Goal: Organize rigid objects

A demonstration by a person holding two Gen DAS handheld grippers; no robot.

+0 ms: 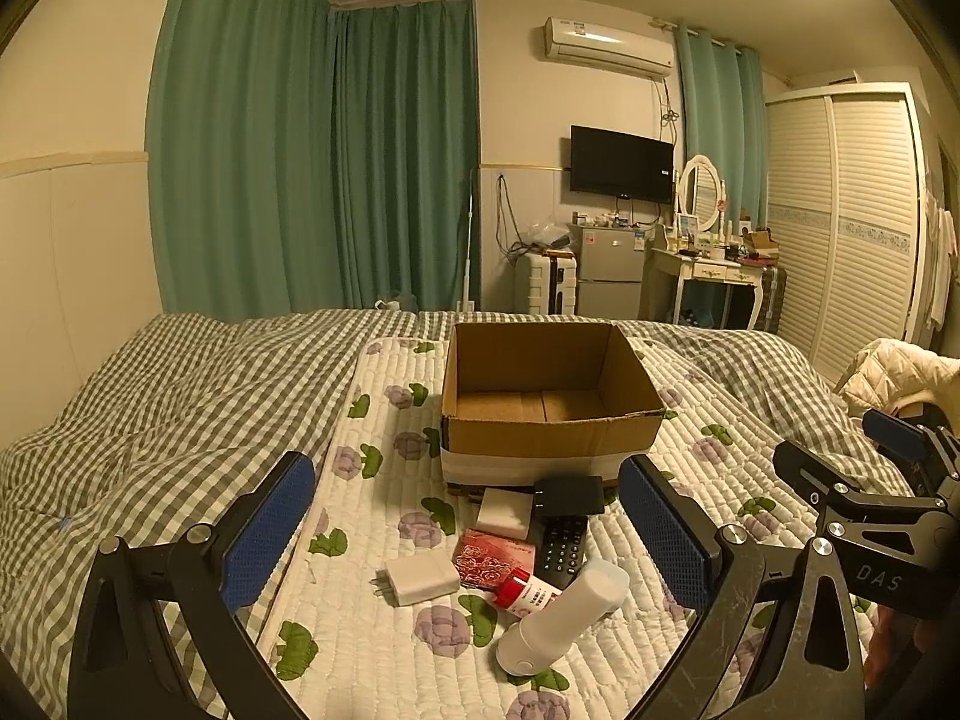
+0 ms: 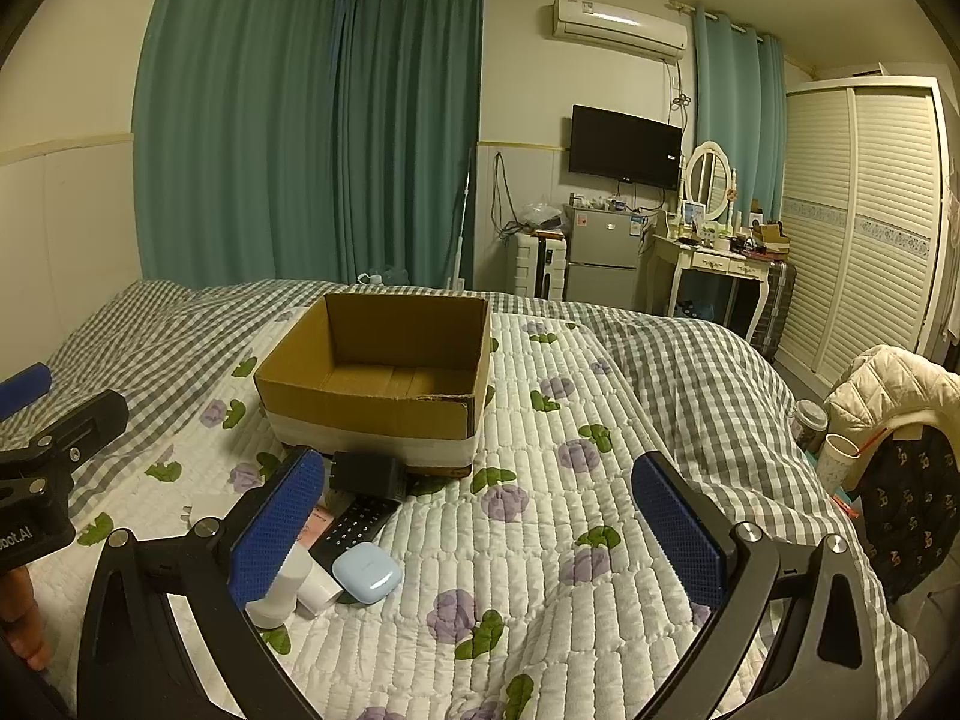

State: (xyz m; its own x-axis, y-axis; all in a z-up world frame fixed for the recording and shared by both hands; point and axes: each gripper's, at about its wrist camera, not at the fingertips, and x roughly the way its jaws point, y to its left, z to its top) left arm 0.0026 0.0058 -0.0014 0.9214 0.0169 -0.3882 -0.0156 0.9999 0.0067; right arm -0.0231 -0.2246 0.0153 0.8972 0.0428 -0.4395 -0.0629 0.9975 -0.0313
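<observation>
Open left tongs (image 1: 465,531) hover above a floral quilted mat (image 1: 384,618) on a gingham bed (image 1: 150,408). Between their blue pads (image 1: 267,531) lie a white charger (image 1: 420,578), red patterned box (image 1: 493,558), black remote (image 1: 561,546), black adapter (image 1: 570,495) and white bottle (image 1: 564,615), near an empty cardboard box (image 1: 546,414).

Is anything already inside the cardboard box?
No. The cardboard box shows only its bare bottom, while the black adapter and remote lie on the quilt in front of it.
</observation>
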